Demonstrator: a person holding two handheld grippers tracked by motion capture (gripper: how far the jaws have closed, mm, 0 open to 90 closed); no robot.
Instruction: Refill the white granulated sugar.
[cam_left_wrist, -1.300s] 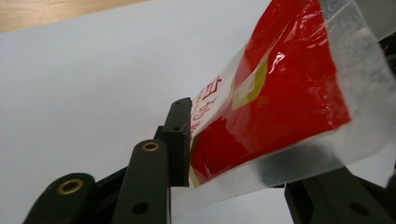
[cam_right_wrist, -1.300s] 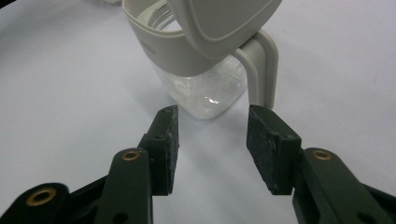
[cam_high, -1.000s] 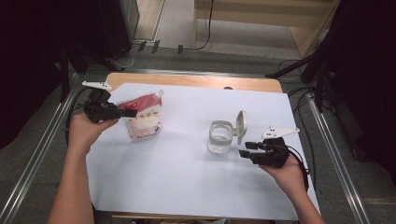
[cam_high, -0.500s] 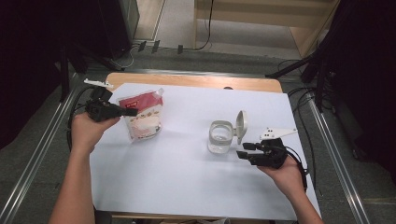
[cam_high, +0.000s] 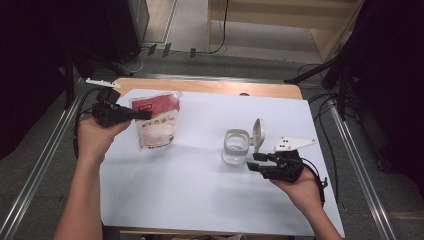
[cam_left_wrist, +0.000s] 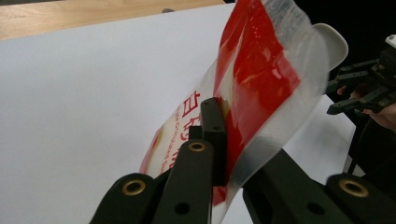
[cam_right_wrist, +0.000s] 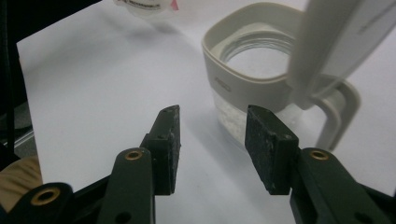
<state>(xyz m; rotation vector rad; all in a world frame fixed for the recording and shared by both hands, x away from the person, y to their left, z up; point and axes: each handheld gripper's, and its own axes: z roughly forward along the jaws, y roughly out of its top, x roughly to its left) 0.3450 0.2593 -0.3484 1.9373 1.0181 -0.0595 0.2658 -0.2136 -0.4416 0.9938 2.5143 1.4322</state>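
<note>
Pouch (cam_high: 154, 122) is clamped in the left gripper (cam_high: 140, 115), well left of the jar (cam_high: 236, 146). Right gripper (cam_high: 256, 162) sits just beside the jar, jaws apart; some white stuff inside, I think.

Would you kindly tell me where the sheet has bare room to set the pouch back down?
The widest bare patch is the near half of the sheet, between the forearms. A strip between the pouch and the jar is also free. It is crowded around the jar, where the right tool waits.
</note>
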